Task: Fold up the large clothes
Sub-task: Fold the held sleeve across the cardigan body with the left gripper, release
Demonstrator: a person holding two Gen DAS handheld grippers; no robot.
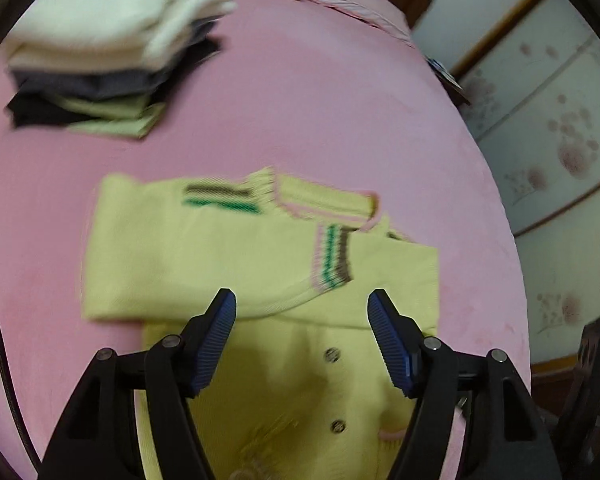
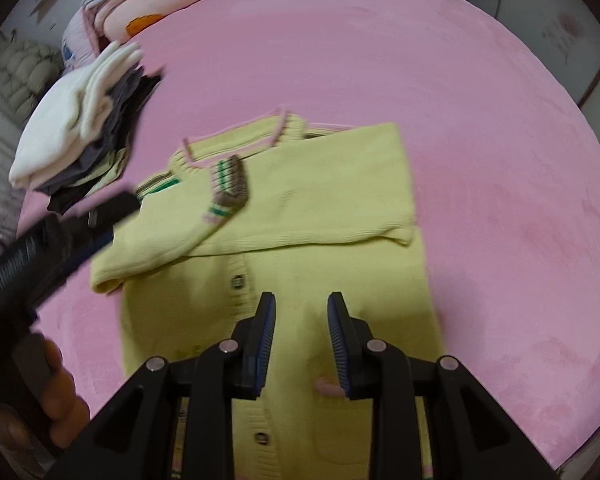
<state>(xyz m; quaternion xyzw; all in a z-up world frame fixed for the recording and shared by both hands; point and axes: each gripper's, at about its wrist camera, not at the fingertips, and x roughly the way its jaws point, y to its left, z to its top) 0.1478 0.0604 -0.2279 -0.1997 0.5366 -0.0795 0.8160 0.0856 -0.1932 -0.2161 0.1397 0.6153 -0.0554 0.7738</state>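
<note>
Cardigan, pale yellow knit with buttons and striped cuffs (image 1: 260, 264), spread on pink plush bedspread (image 1: 320, 100), both sleeves already crossed over chest. Seen from left wrist: left gripper (image 1: 302, 308) hovering above button placket, jaws spread wide, holding nothing. Stack of folded clothes, white over grey, black and pale green (image 1: 100, 52), well apart at far left of bed. Much motion blur here.

From right wrist: right gripper (image 2: 302, 304) above lower body of same cardigan (image 2: 300, 208), jaws narrowly parted, gripping nothing. Left gripper (image 2: 80, 224) visible at left edge beside folded sleeve, held in bare hand (image 2: 56, 392).

Likely next: hem brought up to collar. Best done by pinching both hem corners level, lifting together, keeping crossed sleeves undisturbed, laying hem square on collar edge, then smoothing outward. Hem itself out of view below.
</note>
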